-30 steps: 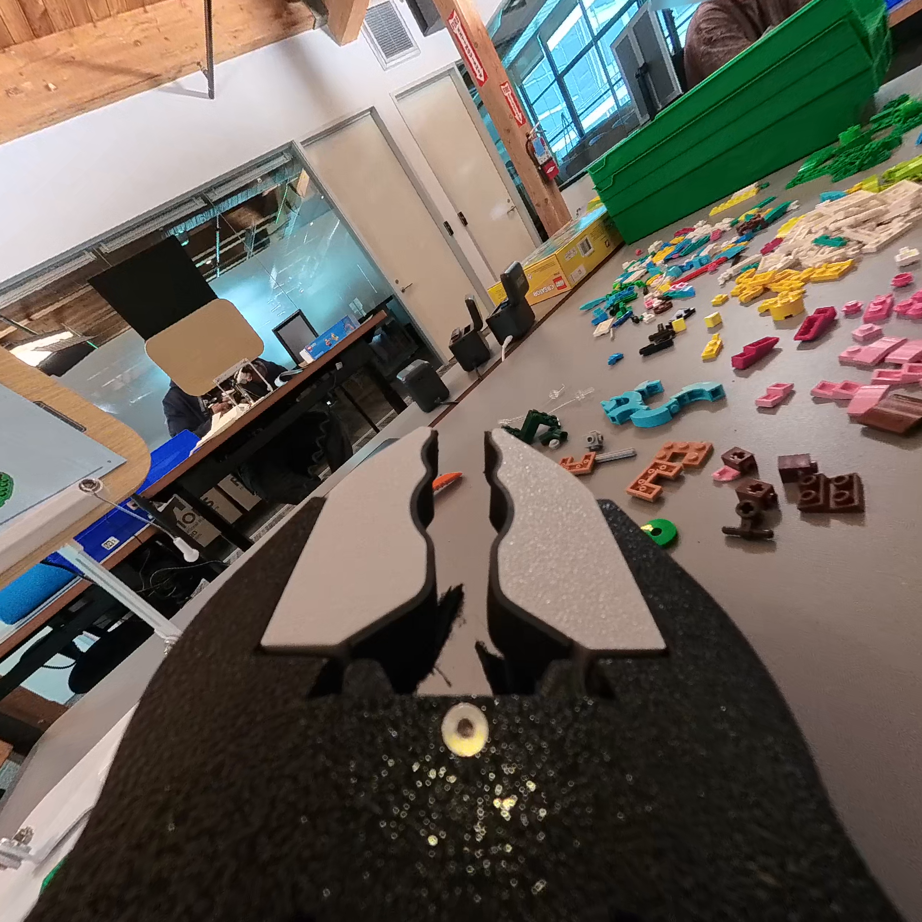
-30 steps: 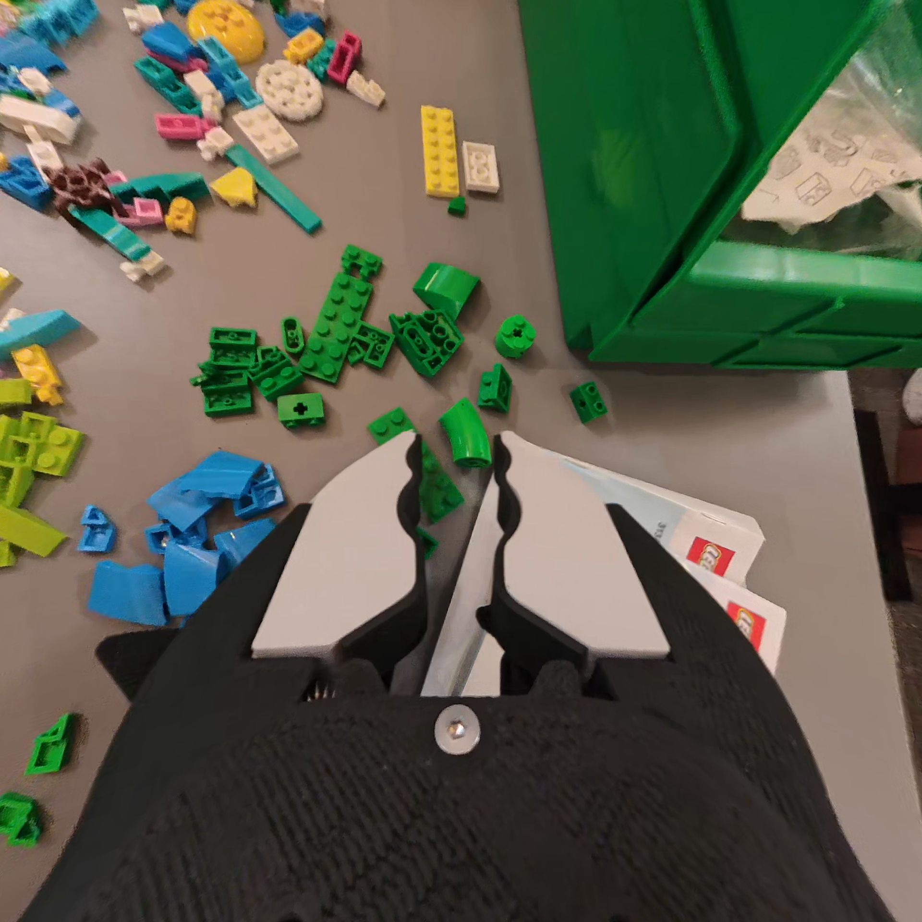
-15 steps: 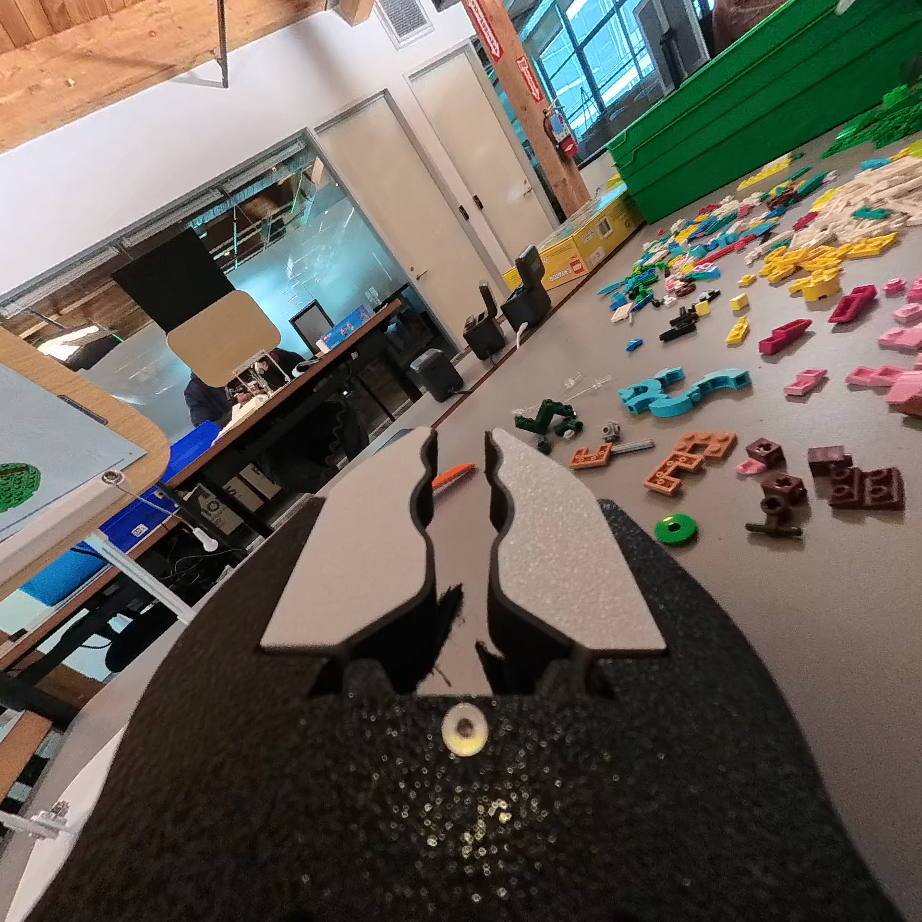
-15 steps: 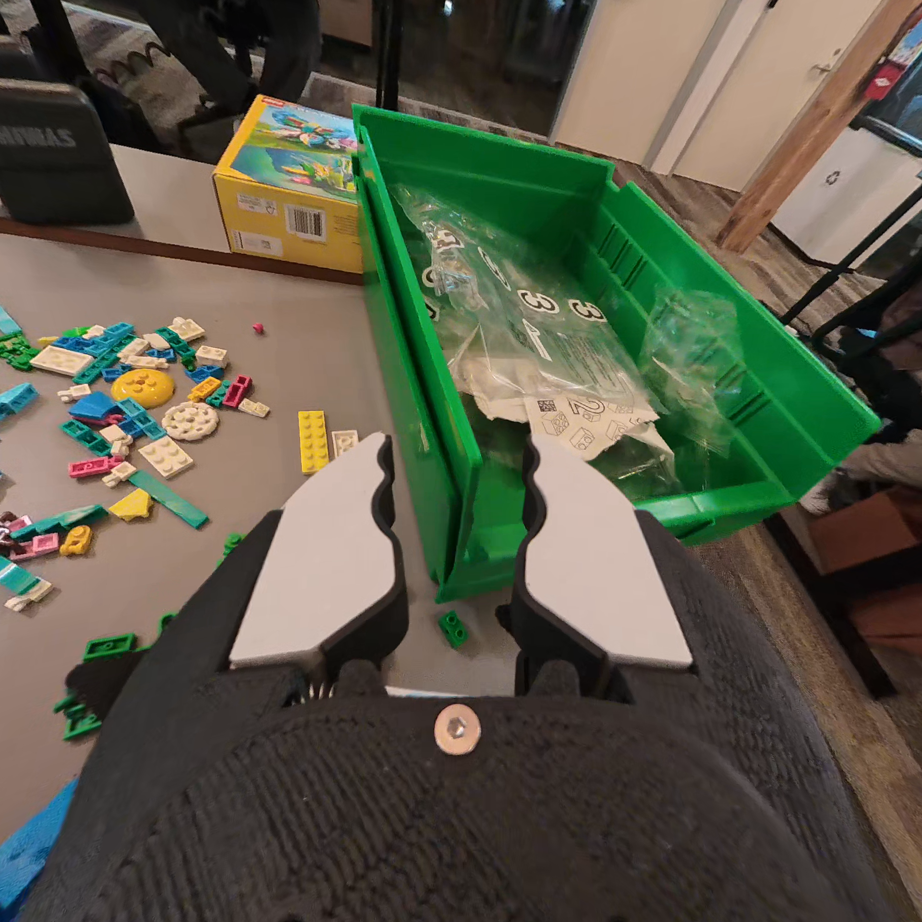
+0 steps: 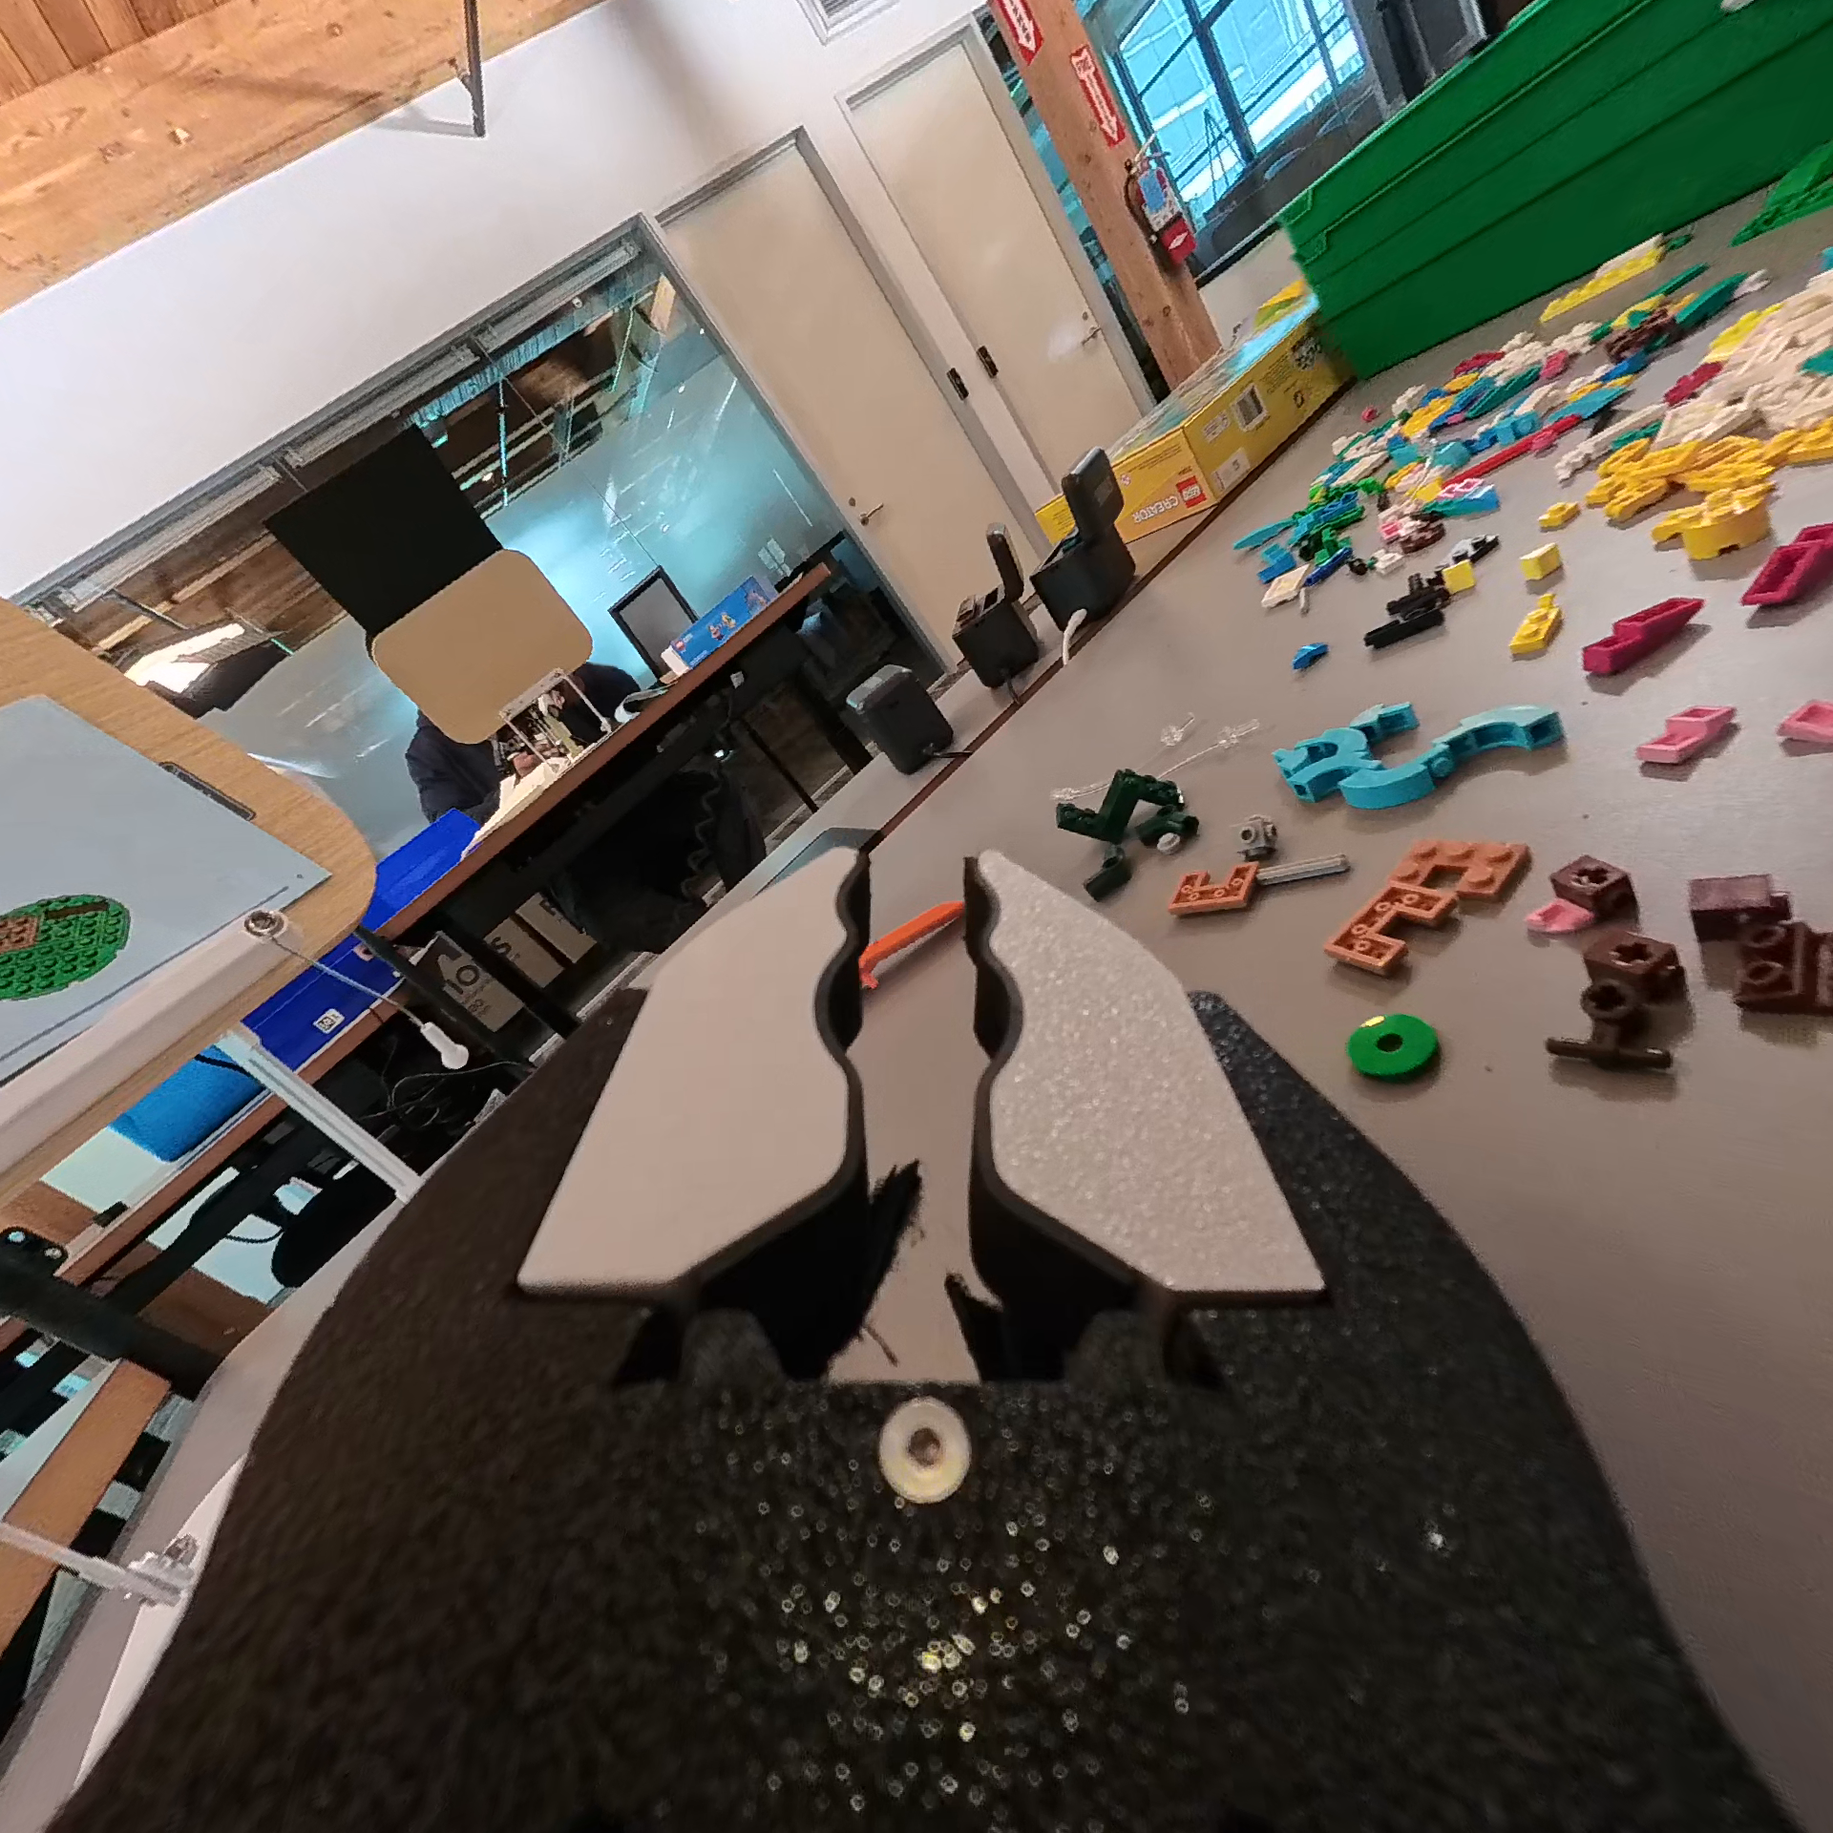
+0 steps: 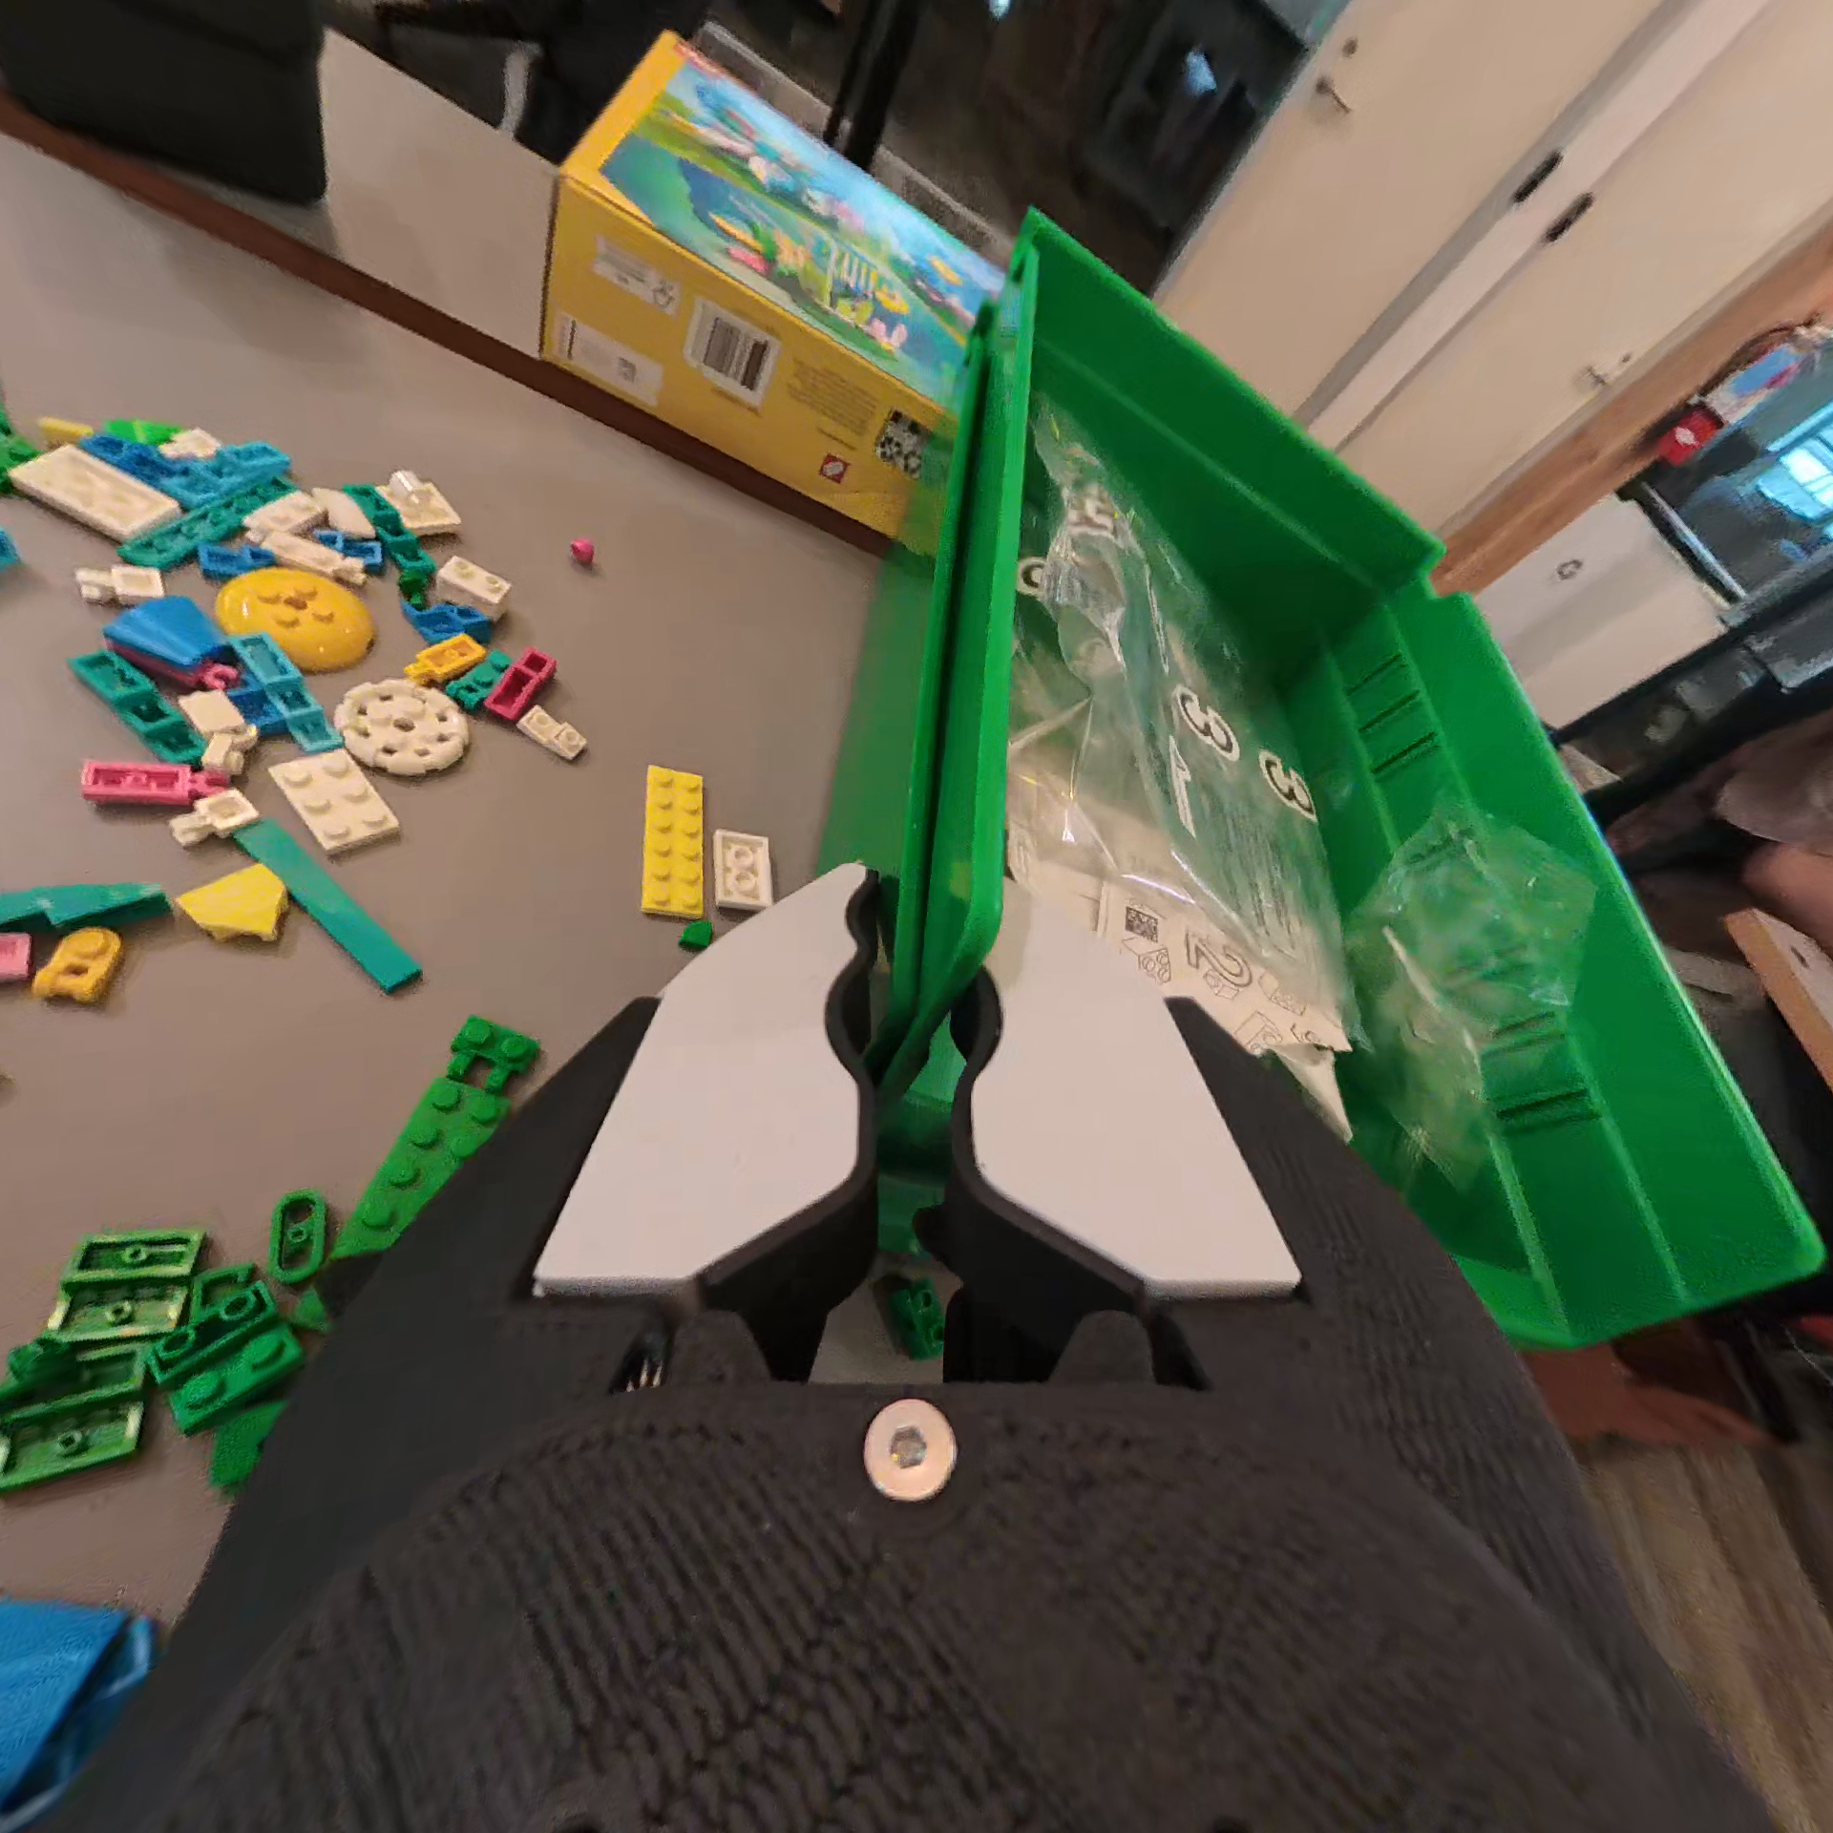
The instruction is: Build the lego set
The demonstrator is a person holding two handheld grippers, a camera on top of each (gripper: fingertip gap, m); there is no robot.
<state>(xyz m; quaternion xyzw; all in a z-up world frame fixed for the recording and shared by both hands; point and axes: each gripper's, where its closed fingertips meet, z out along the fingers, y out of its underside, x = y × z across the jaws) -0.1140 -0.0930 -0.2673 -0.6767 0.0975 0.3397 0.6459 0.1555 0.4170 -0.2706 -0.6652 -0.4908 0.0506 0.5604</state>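
My right gripper (image 6: 927,893) is shut on the near side wall of a green plastic bin (image 6: 977,595), one finger on each side of the wall. The bin holds clear plastic bags (image 6: 1170,754) and paper. Loose lego pieces lie on the grey table (image 6: 615,635), with green plates (image 6: 427,1151) and a yellow plate (image 6: 674,838) close to the gripper. My left gripper (image 5: 917,883) is low over the table, jaws nearly together with nothing between them. An orange piece (image 5: 917,927) lies just beyond its tips. A green round plate (image 5: 1392,1044) and brown pieces (image 5: 1766,952) lie to its right.
A yellow lego box (image 6: 754,327) stands at the table's far edge beside the bin. Black devices (image 5: 1081,565) stand on that edge. A wooden board holding a picture of a green round build (image 5: 89,893) hangs at the left. A person sits at another desk behind. About 60 cm separates my left fingertips from my right. My left tips are about 55 cm from the yellow plate (image 6: 674,838), my right tips only 10 cm.
My right gripper swung up from the green pieces to the bin, opened, then shut on the bin's wall. My left gripper stayed shut and shifted slightly.
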